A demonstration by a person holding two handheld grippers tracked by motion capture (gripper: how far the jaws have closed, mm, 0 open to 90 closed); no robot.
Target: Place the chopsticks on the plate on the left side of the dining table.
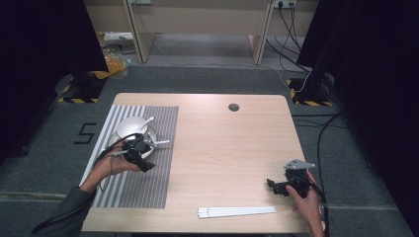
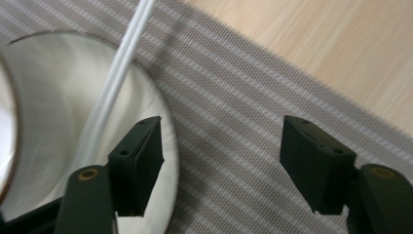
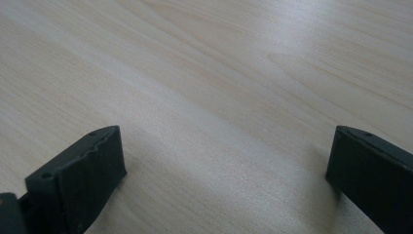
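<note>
The white round plate [image 1: 148,136] with its bowl [image 1: 131,126] and white chopsticks [image 2: 114,83] sits on the striped grey placemat [image 1: 158,187] near the counter's [image 1: 232,148] left edge. My left gripper [image 1: 141,157] hovers there, jaws apart, ready to grasp; my right gripper [image 1: 276,186] waits with jaws apart near the right front corner.

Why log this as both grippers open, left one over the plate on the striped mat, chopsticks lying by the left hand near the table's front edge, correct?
Not quite. In the high view the chopsticks lie by the right gripper, not the left hand. The rest holds: both are open, the left gripper over the plate on the mat.
</note>
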